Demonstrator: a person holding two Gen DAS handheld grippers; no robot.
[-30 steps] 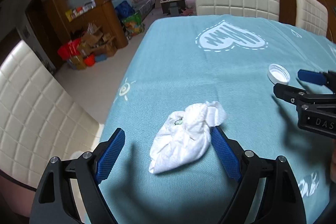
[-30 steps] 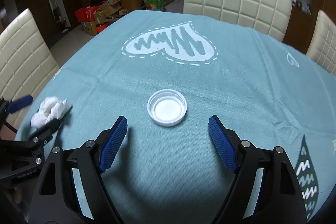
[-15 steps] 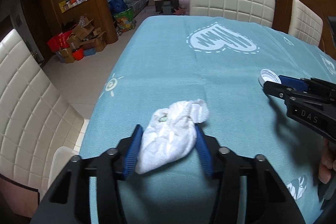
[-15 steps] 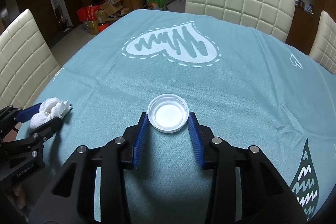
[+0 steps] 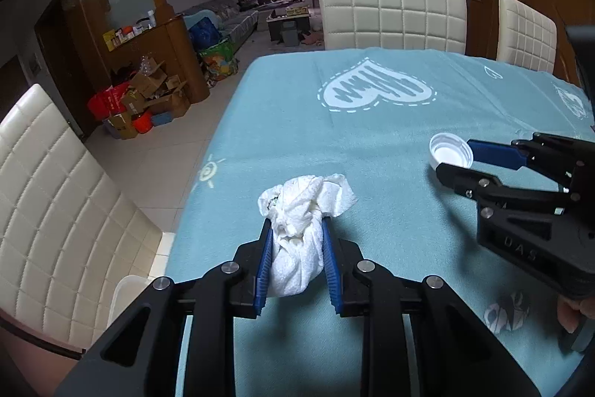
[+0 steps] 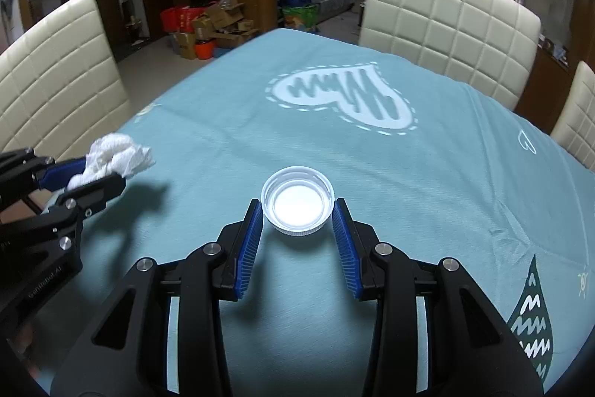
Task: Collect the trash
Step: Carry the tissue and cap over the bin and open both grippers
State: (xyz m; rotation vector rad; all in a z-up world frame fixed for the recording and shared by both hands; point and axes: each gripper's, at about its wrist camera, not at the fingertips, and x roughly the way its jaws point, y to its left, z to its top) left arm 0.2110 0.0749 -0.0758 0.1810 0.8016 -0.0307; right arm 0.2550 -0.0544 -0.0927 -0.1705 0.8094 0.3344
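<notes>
The left gripper (image 5: 295, 240) is closing, its blue pads squeezing a crumpled white tissue (image 5: 297, 229) above the teal tablecloth (image 5: 372, 144); the right gripper (image 6: 297, 211) pinches an upturned white bottle cap (image 6: 297, 199) between nearly closed pads, just over the cloth; cream chairs (image 6: 446, 25) surround the table.

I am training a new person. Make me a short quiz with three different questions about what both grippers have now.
1. True or false: the left hand-held gripper has a crumpled white tissue between its blue pads.
2. What lies between the pads of the right hand-held gripper? A) a spoon B) a white bottle cap C) a coin
3. Fill in: the tablecloth is light ____ with a white heart print.

Key: 1 true (its jaws are closing on the tissue). 2 B, the white bottle cap, open side up. 3 blue.
</notes>
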